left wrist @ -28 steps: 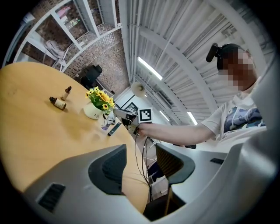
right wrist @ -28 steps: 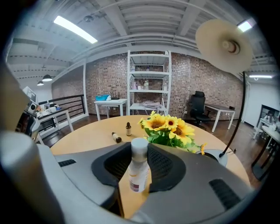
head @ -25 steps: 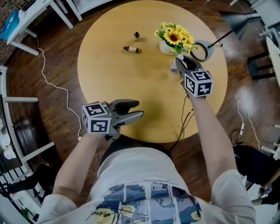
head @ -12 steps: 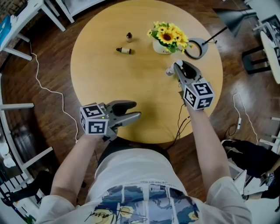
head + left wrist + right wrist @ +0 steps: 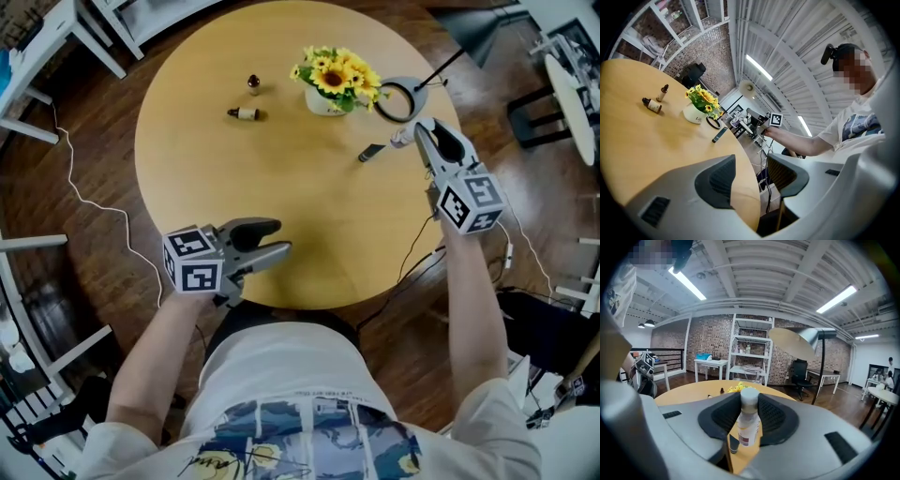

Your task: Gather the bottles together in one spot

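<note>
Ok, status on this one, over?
Right gripper shut on white-capped bottle. Left gripper open, empty. Two brown bottles far across the table: one upright, one lying. Sunflower vase stands between them and the held bottle.

Two brown bottles (image 5: 253, 84) (image 5: 246, 113), one white bottle (image 5: 749, 425) — one flower pot (image 5: 317, 105), one dark tube (image 5: 371, 152).

Light: bright, given by long ceiling lamps (image 5: 686, 283) above the fingers (image 5: 773, 418).
Edges: bent and darkened in both gripper views.
Blur: little is seen.
</note>
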A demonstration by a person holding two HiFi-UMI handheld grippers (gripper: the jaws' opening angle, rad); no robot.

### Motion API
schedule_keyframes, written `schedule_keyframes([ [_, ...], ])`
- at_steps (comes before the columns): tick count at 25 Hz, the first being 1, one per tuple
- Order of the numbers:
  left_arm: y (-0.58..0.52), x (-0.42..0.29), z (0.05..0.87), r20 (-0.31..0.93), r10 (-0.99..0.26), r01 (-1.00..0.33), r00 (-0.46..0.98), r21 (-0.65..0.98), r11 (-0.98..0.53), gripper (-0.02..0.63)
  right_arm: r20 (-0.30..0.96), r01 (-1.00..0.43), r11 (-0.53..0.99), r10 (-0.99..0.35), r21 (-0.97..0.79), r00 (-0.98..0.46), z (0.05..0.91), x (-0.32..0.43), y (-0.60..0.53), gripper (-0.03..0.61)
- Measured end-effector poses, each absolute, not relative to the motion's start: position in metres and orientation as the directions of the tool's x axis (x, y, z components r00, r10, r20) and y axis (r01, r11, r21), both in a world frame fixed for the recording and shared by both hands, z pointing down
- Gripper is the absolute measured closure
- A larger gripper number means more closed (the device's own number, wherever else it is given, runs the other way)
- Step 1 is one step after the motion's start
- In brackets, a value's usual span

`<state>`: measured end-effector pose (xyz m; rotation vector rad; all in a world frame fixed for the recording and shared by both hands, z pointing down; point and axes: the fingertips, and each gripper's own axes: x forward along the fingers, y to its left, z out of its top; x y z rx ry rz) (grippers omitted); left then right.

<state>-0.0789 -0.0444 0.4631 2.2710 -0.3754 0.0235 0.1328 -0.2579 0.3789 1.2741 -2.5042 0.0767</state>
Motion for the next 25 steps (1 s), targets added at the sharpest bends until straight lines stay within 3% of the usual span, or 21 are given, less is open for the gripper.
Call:
schedule_keyframes([
  [12, -0.04, -0.045, 0.462, 0.198, -0.266, -0.323, 0.943, 0.732, -0.6, 0.422, 0.403, -0.757, 0.653, -0.697, 0.015, -0.593, 0.492, 0.158, -0.276, 0.48],
  [25, -0.042, -0.017, 0.468, 0.229, -0.279, -0.354, 0.933, 0.733, -0.581, 0.422, 0.383, -0.734, 0.679, -0.685, 0.024, -0.62, 0.523, 0.161, -0.272, 0.477],
])
